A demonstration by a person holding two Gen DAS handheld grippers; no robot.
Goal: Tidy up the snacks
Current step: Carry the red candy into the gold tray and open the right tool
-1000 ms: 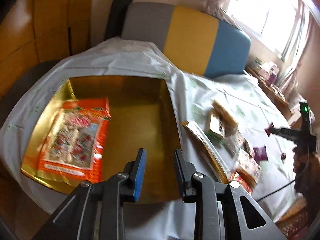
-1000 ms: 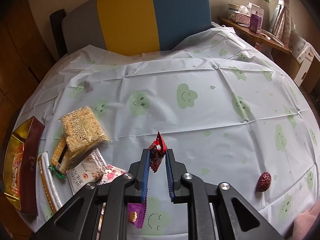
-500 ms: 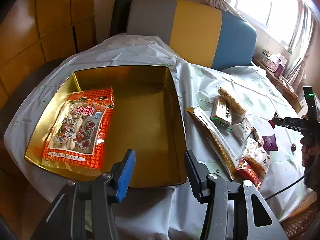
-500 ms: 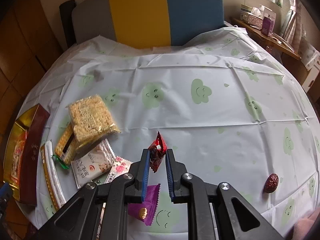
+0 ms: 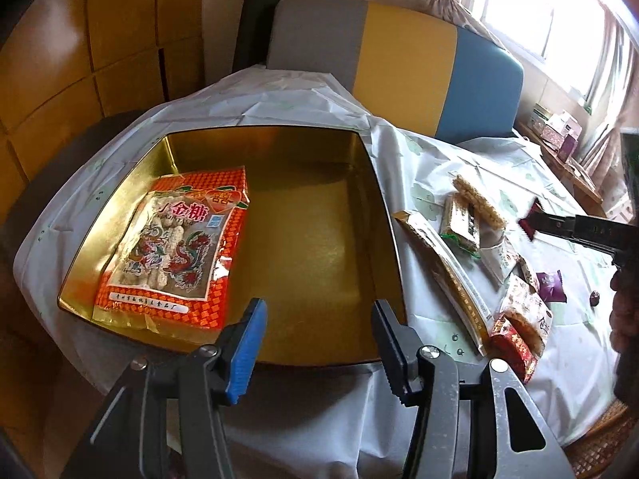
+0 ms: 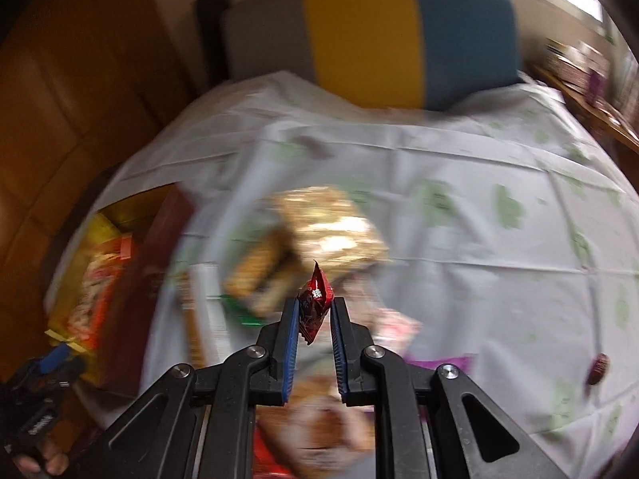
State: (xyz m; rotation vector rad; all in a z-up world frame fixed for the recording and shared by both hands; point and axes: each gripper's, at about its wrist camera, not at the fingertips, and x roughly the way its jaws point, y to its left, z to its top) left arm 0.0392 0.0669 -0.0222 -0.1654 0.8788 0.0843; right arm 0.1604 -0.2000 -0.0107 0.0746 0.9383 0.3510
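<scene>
A gold tin (image 5: 259,139) lies open on the table's left side with an orange candy bag (image 5: 175,247) flat in its left half. My left gripper (image 5: 319,305) hovers over the tin's near rim, its jaws opening with nothing between them. My right gripper (image 6: 315,303) is shut on a small red candy packet (image 6: 315,295), held above the snack pile (image 6: 319,231). In the left wrist view the right gripper (image 5: 533,221) comes in from the right over the pile. The right wrist view is blurred; the tin (image 6: 159,247) shows at its left.
Loose snacks lie right of the tin: puffed rice bars (image 5: 479,203), a long gold packet (image 5: 443,271), a red packet (image 5: 513,349), a purple packet (image 5: 551,285) and a red date (image 5: 595,298). A grey, yellow and blue chair back (image 5: 399,64) stands behind the table.
My left jaws have spread apart over the tin's near rim. My right gripper has carried the red candy packet leftward, from the table's middle to above the snack pile.
</scene>
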